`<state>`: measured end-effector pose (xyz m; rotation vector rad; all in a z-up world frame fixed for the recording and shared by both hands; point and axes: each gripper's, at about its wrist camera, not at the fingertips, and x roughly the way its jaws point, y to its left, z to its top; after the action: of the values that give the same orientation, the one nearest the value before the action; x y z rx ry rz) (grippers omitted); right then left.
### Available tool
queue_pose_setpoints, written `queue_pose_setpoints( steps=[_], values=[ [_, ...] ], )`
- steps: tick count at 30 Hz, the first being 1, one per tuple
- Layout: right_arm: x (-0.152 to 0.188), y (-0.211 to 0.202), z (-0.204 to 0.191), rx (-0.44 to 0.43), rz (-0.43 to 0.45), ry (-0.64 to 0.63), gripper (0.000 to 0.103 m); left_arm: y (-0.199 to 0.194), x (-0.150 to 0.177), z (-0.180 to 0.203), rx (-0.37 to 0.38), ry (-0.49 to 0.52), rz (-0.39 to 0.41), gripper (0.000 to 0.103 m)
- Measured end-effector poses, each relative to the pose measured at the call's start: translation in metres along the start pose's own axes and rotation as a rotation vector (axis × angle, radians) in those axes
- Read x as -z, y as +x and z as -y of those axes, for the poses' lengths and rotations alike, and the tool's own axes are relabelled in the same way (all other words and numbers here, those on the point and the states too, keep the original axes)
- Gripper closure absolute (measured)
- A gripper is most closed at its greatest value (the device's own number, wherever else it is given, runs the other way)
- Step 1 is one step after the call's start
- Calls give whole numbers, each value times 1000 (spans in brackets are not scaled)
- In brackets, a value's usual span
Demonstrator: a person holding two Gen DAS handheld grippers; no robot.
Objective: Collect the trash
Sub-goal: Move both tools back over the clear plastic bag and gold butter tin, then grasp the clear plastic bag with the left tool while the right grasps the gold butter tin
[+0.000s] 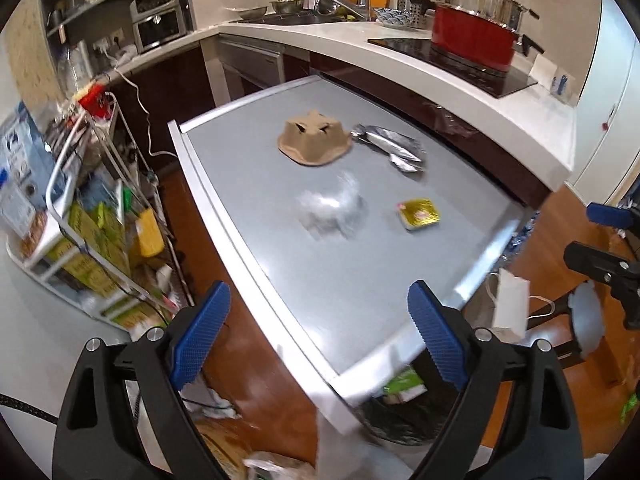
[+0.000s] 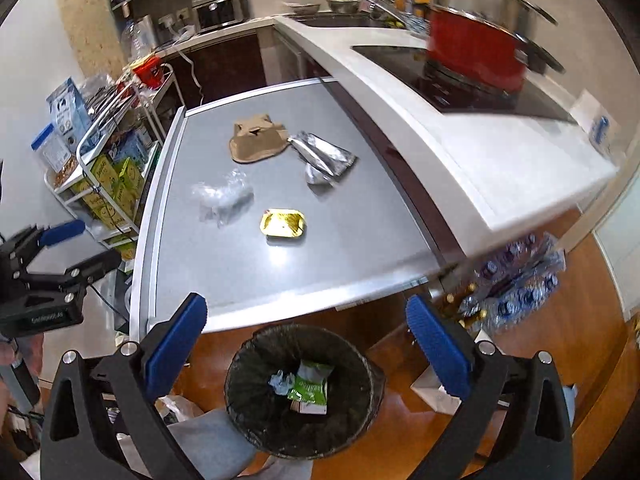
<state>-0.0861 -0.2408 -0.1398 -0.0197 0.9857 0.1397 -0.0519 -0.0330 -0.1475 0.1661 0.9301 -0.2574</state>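
On the grey table lie a brown cardboard egg-carton piece, a crumpled silver foil pouch, clear crumpled plastic and a small gold foil tray. A bin with a black liner stands on the floor at the table's near edge, with a green-white wrapper and crumpled paper inside. My left gripper is open and empty over the table's near corner. My right gripper is open and empty above the bin.
A wire rack packed with boxes stands left of the table. A white counter with a hob and a red pot runs behind it. Bottled water packs lie on the wood floor.
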Motion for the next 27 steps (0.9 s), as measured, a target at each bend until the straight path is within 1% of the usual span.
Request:
queue_pose_setpoints(
  steps=[2, 3, 10, 14, 20, 22, 24, 26, 27],
  values=[
    [-9, 13, -10, 6, -11, -23, 5, 9, -7, -7, -2, 18, -8, 12],
    [-11, 20, -13, 3, -18, -26, 5, 16, -11, -11, 9, 25, -19, 12],
    [-31, 86, -22, 0, -118, 13, 5, 65, -46, -31, 153, 31, -91, 12],
    [-36, 112, -23, 22, -163, 25, 5, 90, -63, -34, 229, 42, -95, 12],
    [-41, 133, -14, 14, -190, 77, 5, 129, -80, -25, 259, 110, -135, 12],
    [-45, 139, -12, 11, -198, 89, 5, 134, -81, -20, 263, 142, -129, 12],
    [-46, 145, -10, 15, -211, 94, 5, 142, -82, -12, 249, 202, -125, 23],
    [-48, 149, -9, 17, -216, 96, 5, 154, -82, -4, 248, 257, -165, 47],
    [-49, 151, -9, 14, -217, 96, 5, 160, -81, -4, 254, 273, -185, 51]
  ],
)
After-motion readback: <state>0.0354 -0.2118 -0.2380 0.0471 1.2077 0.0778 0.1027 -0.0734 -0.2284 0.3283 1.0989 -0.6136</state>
